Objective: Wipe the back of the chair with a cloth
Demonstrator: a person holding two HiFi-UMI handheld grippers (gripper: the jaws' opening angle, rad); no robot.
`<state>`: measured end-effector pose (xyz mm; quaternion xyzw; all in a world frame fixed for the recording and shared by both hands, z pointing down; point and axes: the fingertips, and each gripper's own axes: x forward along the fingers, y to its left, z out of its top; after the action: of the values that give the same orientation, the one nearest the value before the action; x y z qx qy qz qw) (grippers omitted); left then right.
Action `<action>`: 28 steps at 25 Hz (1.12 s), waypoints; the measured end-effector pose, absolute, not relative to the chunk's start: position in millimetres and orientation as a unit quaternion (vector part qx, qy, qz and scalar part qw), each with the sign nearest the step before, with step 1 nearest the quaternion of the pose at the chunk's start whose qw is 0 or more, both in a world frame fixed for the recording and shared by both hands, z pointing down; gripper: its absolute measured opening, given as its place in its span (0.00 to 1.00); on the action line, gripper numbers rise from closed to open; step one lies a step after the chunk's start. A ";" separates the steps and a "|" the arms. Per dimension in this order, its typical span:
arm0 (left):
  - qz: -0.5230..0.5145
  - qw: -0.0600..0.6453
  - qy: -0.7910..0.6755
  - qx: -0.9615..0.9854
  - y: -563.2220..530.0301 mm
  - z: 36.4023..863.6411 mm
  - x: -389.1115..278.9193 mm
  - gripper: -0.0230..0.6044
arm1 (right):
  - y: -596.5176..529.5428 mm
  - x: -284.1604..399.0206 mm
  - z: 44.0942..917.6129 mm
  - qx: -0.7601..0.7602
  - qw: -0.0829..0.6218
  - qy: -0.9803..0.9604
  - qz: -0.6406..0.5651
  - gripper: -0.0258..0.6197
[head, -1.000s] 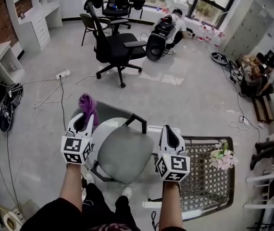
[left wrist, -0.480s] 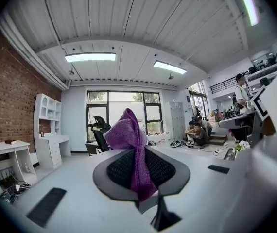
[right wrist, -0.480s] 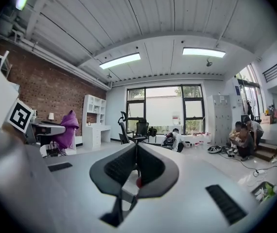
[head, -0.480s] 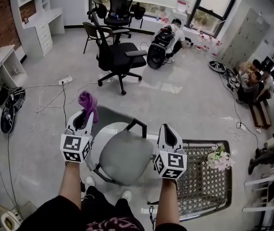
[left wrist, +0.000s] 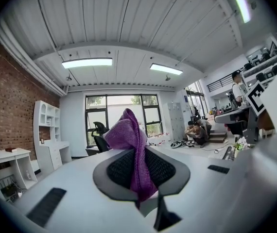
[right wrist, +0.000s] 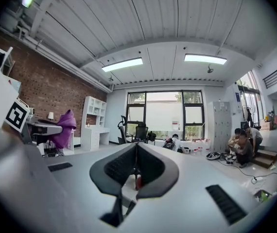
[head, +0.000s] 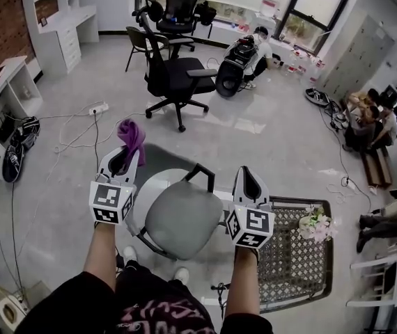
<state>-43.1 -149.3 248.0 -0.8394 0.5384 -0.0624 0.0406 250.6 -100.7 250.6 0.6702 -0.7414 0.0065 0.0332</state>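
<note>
2 hand-held grippers hang over a grey-padded chair [head: 183, 218] in an open-plan office, seen from the camera on the head of the person holding them. The left gripper [head: 124, 160] has its jaws clenched on a purple cloth [head: 131, 136]. In the left gripper view the fabric is pinched between the 2 ribbed pads, with a bunched fold standing above them and a short tail hanging below. The cloth is held up in the air at the chair's far left side and does not appear to touch it. The right gripper [head: 246, 178] is at the chair's right side, level with the left one. The right gripper view shows its jaws pressed together with nothing between them. The chair's round seat lies between the 2 grippers, with a black loop-shaped arm [head: 201, 174] at its far edge. Just right of the chair is a metal mesh table [head: 287, 261] with a bunch of pale flowers [head: 316, 225] on its far corner. Well beyond, a black office chair [head: 174, 75] stands on the pale floor [head: 268, 138], with cables [head: 80, 134] trailing to its left. 1 person [head: 258, 42] sits low by the windows, and a white desk [head: 63, 30] lines the brick wall at left.
</note>
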 end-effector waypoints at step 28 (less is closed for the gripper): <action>-0.042 0.075 0.511 -0.855 -127.2 201.8 -17.1 0.15 | -83.3 269.2 211.3 0.666 0.018 -0.745 -0.021 0.08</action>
<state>-17.1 -127.2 201.8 -0.8552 0.5111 -0.0420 0.0752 269.2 -83.3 211.3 0.6662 -0.7453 -0.0213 0.0178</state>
